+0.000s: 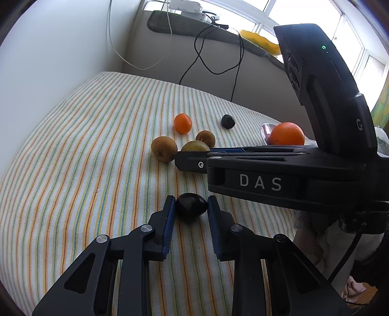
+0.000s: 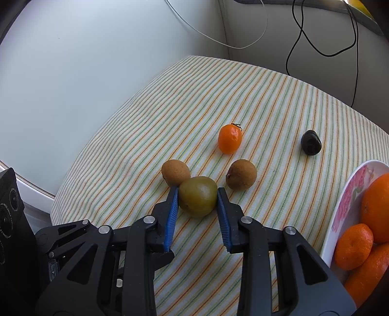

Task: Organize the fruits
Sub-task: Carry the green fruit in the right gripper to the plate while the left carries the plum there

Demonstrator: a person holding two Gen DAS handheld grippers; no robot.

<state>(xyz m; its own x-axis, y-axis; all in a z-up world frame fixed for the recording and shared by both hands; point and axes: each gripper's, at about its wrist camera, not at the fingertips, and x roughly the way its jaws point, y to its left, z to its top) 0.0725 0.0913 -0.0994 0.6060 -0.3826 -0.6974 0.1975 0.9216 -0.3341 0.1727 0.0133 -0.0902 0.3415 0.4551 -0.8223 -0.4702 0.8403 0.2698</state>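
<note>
Plate [image 2: 350, 194] holding oranges [image 2: 375, 209] (three visible), left jaws pinching dark fruit [image 1: 191, 204], right jaws pinching green fruit [image 2: 198, 195]

We seem to be in a home: a striped tablecloth [image 2: 243, 97] fills mid-frame, loose cables [image 1: 214, 56] trail down a plain wall at upper right, beneath a bright window [image 1: 304, 14] at top right.
</note>
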